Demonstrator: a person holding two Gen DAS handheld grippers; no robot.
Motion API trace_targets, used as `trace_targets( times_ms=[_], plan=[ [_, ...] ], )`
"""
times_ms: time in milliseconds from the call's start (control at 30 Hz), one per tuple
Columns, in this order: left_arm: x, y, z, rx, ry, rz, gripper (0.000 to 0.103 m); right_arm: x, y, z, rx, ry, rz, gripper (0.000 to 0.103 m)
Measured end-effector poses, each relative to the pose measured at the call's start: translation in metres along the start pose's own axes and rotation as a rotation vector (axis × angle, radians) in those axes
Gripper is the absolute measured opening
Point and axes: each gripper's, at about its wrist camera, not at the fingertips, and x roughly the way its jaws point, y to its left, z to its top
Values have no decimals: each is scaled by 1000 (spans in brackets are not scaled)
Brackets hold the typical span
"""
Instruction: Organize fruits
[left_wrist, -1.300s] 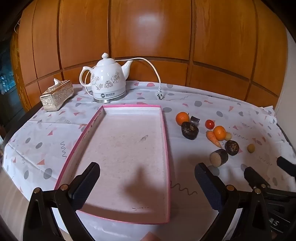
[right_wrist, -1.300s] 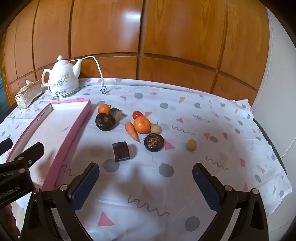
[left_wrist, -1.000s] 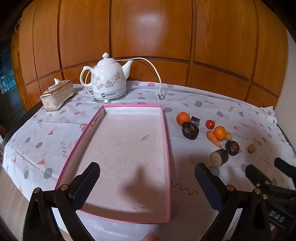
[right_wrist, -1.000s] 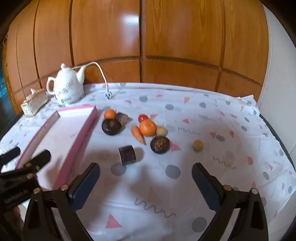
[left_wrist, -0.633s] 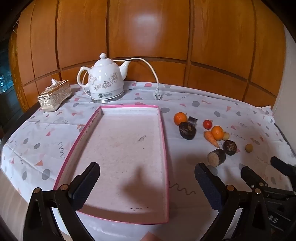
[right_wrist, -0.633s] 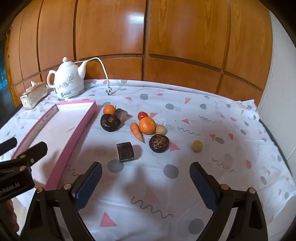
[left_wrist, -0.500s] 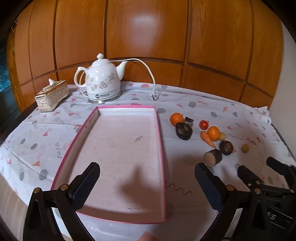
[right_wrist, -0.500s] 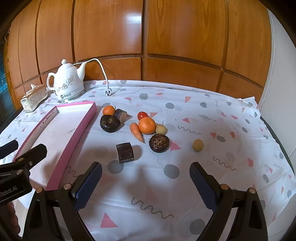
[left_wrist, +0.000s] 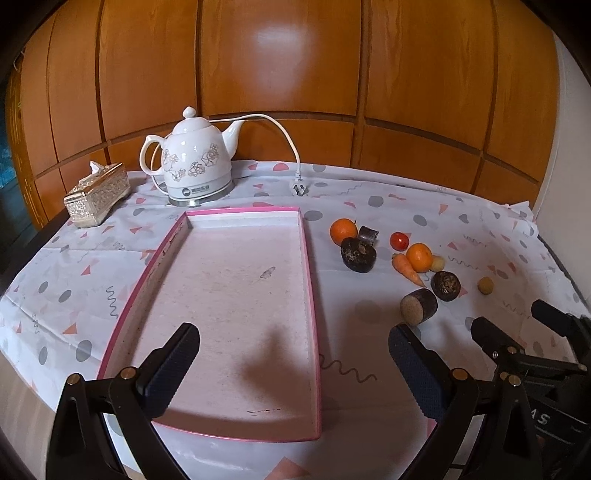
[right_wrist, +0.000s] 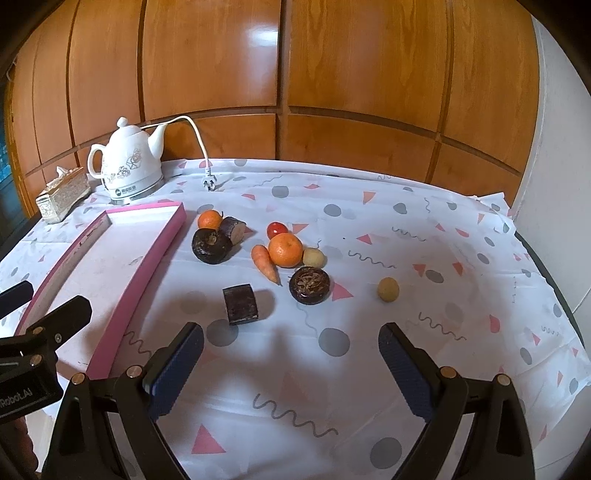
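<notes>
My left tool gapes wide over the empty pink tray; right tool wide, aimed at the dark cut piece nearest me.

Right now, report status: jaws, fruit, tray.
Left gripper and right gripper open, holding nothing. Fruit loose on cloth beside pink tray; none inside. Nothing blocking the approach.

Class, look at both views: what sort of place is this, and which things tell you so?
Probably a home dining room: a table under a patterned tablecloth, a white electric kettle with its cord unplugged, a tissue box, and wood-panelled walls.
</notes>
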Motion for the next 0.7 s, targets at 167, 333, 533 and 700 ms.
trace_targets(
  times_ms=[167,333,533,700],
  plan=[
    [3,-1,-1,8,10,10,103,4,-5,-1,12,11,-4,97],
    [3,-2,0,14,7,3,103,3,-7,0,5,-1,-25,97],
    [2,-4,-1,15,10,-8,103,3,-10,0,11,0,-30,97],
    [0,-4,-1,16,9,-10,103,2,-13,-1,16,3,-32,97]
  ],
)
